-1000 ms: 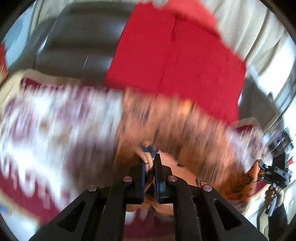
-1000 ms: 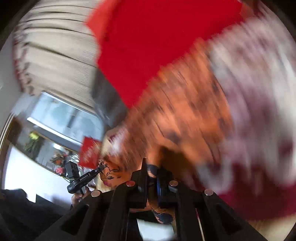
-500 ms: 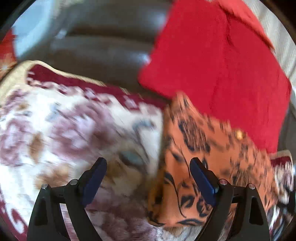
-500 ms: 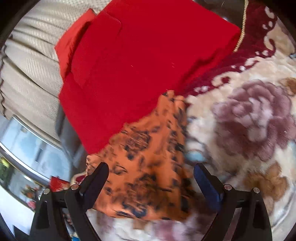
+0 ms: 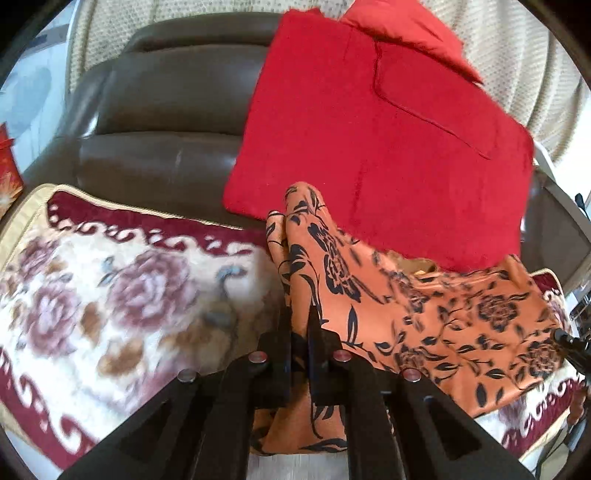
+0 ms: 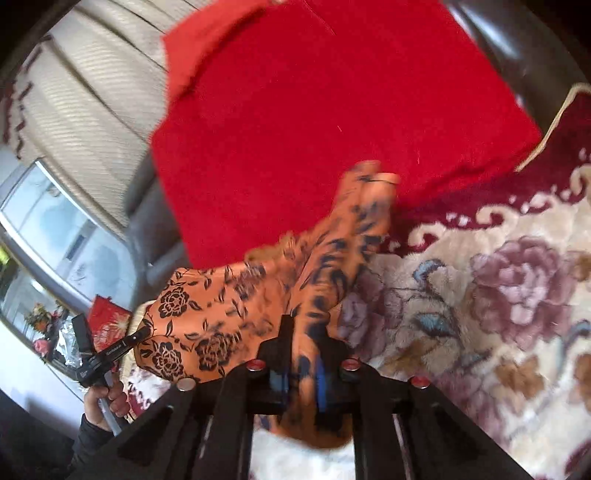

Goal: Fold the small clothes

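My left gripper [image 5: 300, 325] is clenched on the near left edge of the orange garment [image 5: 443, 317], its two fingers pressed together with the cloth pinched between them. My right gripper [image 6: 303, 332] is clamped on the opposite edge of the same cloth [image 6: 207, 314], two fingers shut tight over the fabric. So that makes two grippers and one orange garment with a black flower print, stretched between them and bunched upward at each grip.

The garment lies across a plush floral blanket [image 5: 110, 295], cream with purple roses and a dark red border, which covers the seat under my grippers. There is one such blanket in sight [image 6: 498, 295].

Just beyond the orange cloth sits one red square cushion [image 5: 380, 140], its lower corner touching or overlapping the far edge of the garment; it blocks my sight of what lies behind the cloth. A second, brighter red piece [image 5: 406, 33] peeks out behind the cushion's top. The cushion leans on the dark brown leather backrest [image 5: 170, 110] of a sofa, and pale ribbed curtains [image 5: 517, 74] hang behind that.

In the right wrist view my left hand [image 6: 107, 402] shows at the lower left, wrapped around its gripper's handle, in a dark sleeve [image 6: 88, 439].
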{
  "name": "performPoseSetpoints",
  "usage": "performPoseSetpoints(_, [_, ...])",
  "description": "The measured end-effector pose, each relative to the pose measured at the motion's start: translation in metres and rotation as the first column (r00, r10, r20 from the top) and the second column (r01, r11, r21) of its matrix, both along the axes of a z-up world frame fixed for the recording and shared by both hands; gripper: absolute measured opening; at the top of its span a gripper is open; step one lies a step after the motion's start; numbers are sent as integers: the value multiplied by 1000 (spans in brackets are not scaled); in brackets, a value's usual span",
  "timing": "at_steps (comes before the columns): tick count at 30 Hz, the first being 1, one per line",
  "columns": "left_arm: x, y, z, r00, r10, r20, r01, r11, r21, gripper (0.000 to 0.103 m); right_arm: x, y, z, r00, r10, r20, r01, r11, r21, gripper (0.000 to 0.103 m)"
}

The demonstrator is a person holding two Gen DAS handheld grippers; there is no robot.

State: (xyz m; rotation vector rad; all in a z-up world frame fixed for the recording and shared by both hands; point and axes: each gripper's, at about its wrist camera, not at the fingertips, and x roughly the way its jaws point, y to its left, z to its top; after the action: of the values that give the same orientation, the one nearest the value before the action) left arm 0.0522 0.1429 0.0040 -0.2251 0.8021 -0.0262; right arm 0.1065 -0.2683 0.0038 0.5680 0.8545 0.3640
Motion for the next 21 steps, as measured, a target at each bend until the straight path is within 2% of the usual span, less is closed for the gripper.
performPoseSetpoints(2, [-13, 2, -31, 996, -18, -89, 20, 1000, 20, 18, -25, -10, -19, 998, -52, -43, 51, 998, -20, 11])
performPoseSetpoints(3, [-15, 4, -52, 991, -15, -136, 22, 999, 49, 39, -34, -15, -36, 995, -74, -67, 72, 997, -20, 17])
performPoseSetpoints(4, [-16, 12, -83, 978, 10, -207, 9, 996, 90, 49, -42, -19, -58, 990, -84, -112, 85, 996, 8, 27])
performPoseSetpoints(5, [-20, 25, -108, 962, 43, -271, -17, 995, 100, 56, -54, -24, -91, 971, -114, -212, 126, 991, 40, 51])
performPoseSetpoints(6, [-25, 39, -116, 965, 42, -258, -35, 999, 33, 60, -66, -30, -103, 956, -138, -260, 156, 987, 49, 58])
performPoseSetpoints(7, [-39, 54, -112, 974, 83, -212, -98, 993, -60, 64, -80, -30, -112, 955, -138, -262, 165, 983, 84, 58])
performPoseSetpoints(8, [-47, 61, -107, 971, 124, -204, -145, 986, -87, 71, -88, -28, -112, 960, -140, -241, 168, 980, 101, 58])
performPoseSetpoints(10, [-55, 70, -94, 971, 178, -158, -194, 976, -96, 71, -91, -27, -108, 966, -156, -204, 181, 977, 112, 71])
performPoseSetpoints(12, [-55, 65, -85, 981, 162, -111, -172, 981, -93, 78, -82, -23, -100, 975, -157, -157, 179, 974, 136, 75])
performPoseSetpoints(15, [-40, 47, -99, 980, 99, -175, -113, 991, -75, 86, -48, -13, -108, 972, -153, -177, 179, 974, 137, 84])
performPoseSetpoints(16, [-32, 38, -111, 972, 68, -223, -85, 994, -68, 86, -34, -9, -121, 964, -152, -220, 184, 974, 133, 84])
performPoseSetpoints(17, [-23, 30, -121, 961, 71, -266, -77, 997, -11, 86, -27, -2, -127, 961, -147, -235, 183, 973, 139, 85])
performPoseSetpoints(18, [-19, 26, -122, 963, 82, -257, -74, 996, 42, 74, -23, 7, -123, 967, -139, -212, 168, 978, 123, 76])
performPoseSetpoints(19, [-16, 20, -117, 966, 85, -246, -63, 993, 99, 59, -15, 17, -120, 972, -97, -212, 127, 983, 131, 53])
performPoseSetpoints(20, [-14, 18, -109, 964, 85, -252, -55, 991, 122, 15, -6, 31, -111, 972, -42, -232, 74, 988, 133, 17])
performPoseSetpoints(21, [-14, 20, -95, 970, 43, -240, -30, 998, 55, 14, -4, 40, -96, 980, -16, -197, 33, 996, 81, 17])
